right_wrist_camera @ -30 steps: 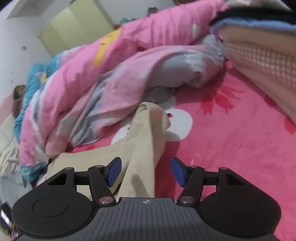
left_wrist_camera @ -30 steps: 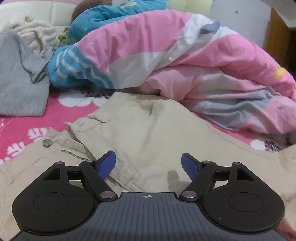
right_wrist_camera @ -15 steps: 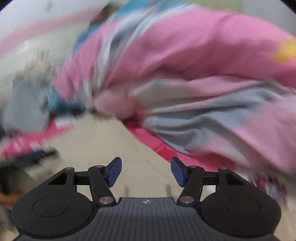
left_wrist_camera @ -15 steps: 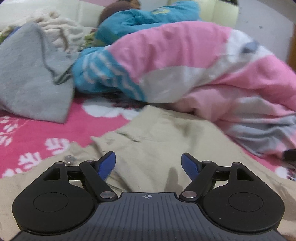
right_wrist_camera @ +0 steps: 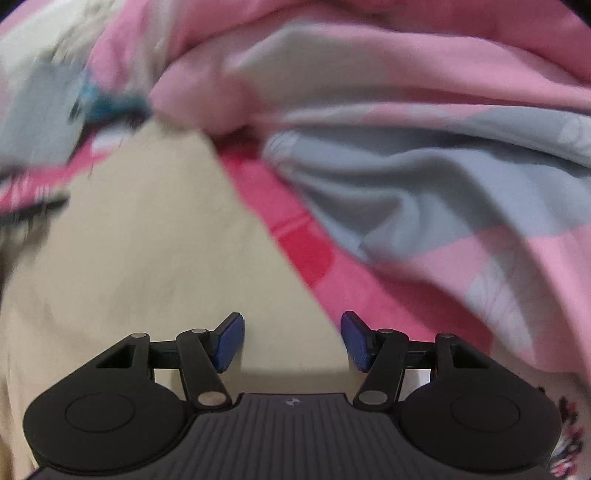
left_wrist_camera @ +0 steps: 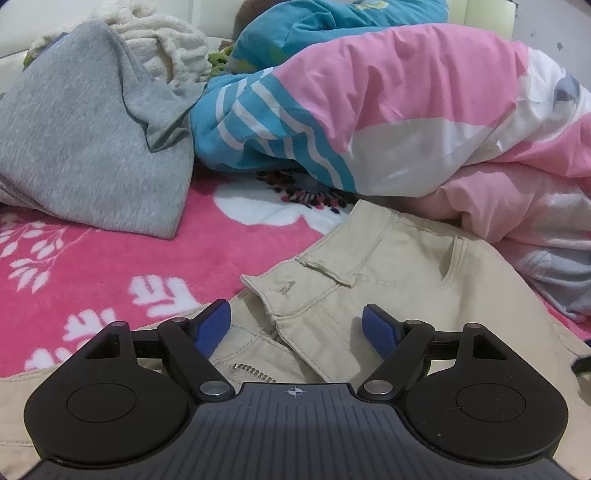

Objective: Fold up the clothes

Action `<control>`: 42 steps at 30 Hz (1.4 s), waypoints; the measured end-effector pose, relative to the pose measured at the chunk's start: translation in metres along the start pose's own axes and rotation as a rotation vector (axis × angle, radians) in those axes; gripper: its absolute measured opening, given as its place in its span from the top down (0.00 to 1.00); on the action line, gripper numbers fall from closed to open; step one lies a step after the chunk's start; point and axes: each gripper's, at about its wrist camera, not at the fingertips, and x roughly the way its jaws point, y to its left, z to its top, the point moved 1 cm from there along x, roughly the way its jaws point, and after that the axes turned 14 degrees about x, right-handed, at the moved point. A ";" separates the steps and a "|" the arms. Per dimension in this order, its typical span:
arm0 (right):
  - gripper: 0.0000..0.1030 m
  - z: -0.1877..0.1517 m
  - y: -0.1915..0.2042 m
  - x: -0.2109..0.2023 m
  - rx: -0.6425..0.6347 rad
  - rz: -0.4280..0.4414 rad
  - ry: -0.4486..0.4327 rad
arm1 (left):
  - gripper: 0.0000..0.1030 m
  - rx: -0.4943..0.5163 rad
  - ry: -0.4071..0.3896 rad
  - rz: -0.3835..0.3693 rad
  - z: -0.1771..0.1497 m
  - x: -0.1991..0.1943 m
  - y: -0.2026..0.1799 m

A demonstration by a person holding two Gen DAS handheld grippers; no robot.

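Beige cotton trousers (left_wrist_camera: 399, 280) lie flat on the pink fleece blanket with white floral print (left_wrist_camera: 96, 280), waistband end toward the left wrist camera, fly open with the metal zipper (left_wrist_camera: 251, 370) showing.

Left gripper (left_wrist_camera: 297, 325): blue pads spread wide, hovering over the waistband and fly area. Fabric sits between and under the pads, but they don't press on it.

Right gripper (right_wrist_camera: 291, 341): jaws at a middling gap and have just been closing. The side edge of the beige trousers (right_wrist_camera: 147, 266) runs between the blue pads; neither pad clearly pinches it. The view is motion-blurred, so contact can't be confirmed.

Around the trousers:
- Bunched pink, white and grey quilt with teal stripes (left_wrist_camera: 406, 110), just behind the waistband, touching or overlapping its far edge. In the right wrist view the same quilt (right_wrist_camera: 406, 147) fills the upper frame.
- Heathered grey knit garment (left_wrist_camera: 85, 147), heaped on the blanket to the left, well apart from the trousers.
- Cream chunky-knit garment (left_wrist_camera: 162, 48), behind the grey one.
- A person in a teal top (left_wrist_camera: 332, 22) lies at the far end behind the quilt.
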 end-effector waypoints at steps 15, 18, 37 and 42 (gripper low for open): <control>0.99 -0.033 0.060 0.000 -0.421 -0.485 -0.102 | 0.23 0.017 0.000 0.007 0.000 0.002 -0.001; 0.93 -0.044 0.063 0.015 -0.503 -0.557 -0.092 | 0.23 0.015 0.000 0.005 0.000 0.002 0.000; 0.92 0.028 0.160 0.027 -0.308 0.058 -0.198 | 0.23 -0.031 -0.010 0.027 0.001 -0.003 0.006; 0.94 0.069 0.109 0.040 -0.095 -0.145 -0.287 | 0.23 -0.034 -0.009 0.022 0.001 -0.003 0.008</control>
